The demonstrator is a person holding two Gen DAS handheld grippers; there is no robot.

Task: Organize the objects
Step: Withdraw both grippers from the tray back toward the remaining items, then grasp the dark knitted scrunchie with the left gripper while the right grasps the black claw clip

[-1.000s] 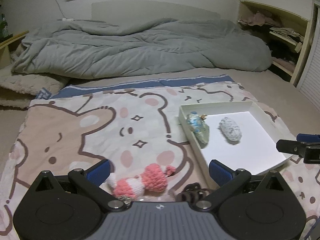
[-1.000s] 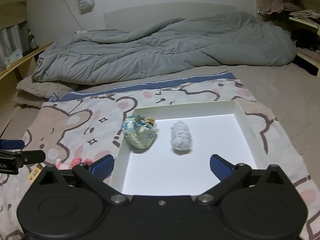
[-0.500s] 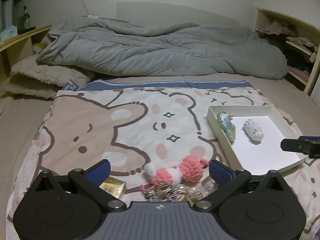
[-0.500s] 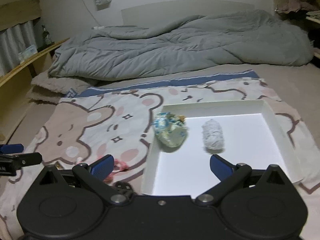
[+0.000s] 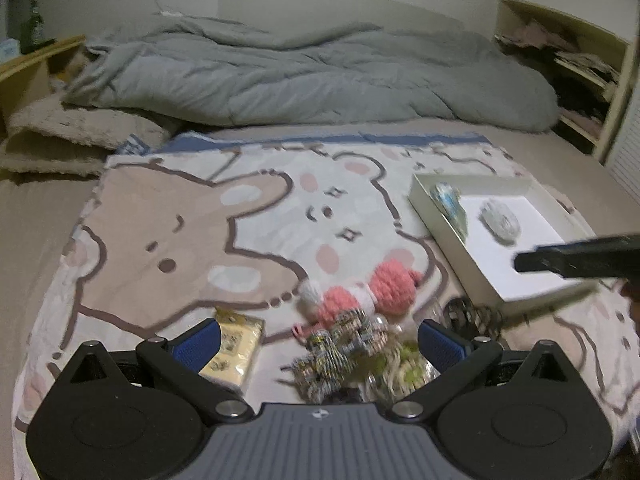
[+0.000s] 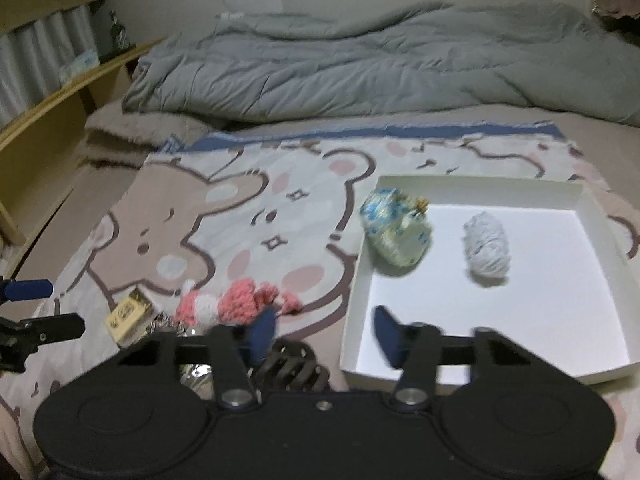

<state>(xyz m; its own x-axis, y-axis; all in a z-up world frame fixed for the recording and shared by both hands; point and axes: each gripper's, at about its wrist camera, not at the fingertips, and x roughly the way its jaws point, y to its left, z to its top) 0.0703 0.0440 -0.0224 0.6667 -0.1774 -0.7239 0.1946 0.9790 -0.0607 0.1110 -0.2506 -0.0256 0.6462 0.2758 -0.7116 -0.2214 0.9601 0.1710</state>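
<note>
A white tray (image 6: 600,216) lies on the bear-print blanket and holds a floral pouch (image 6: 396,226) and a grey yarn ball (image 6: 486,248). A pink and white knitted toy (image 5: 360,294) lies left of the tray, with a beaded trinket pile (image 5: 344,344) and a yellow packet (image 5: 234,346) in front of it. A black coiled item (image 6: 292,364) lies by the tray's near corner. My left gripper (image 5: 318,342) is open and empty above the trinket pile. My right gripper (image 6: 324,334) is open, narrower than before, above the black coiled item.
A grey duvet (image 5: 312,76) is heaped at the far side of the bed. Wooden shelves (image 5: 580,56) stand at the right and a wooden ledge (image 6: 60,100) at the left. A beige fleece (image 5: 60,136) lies at the blanket's far left.
Both grippers have drawn back toward me and to the left, so the trinket pile and packet come into view. My right gripper's jaws have narrowed.
</note>
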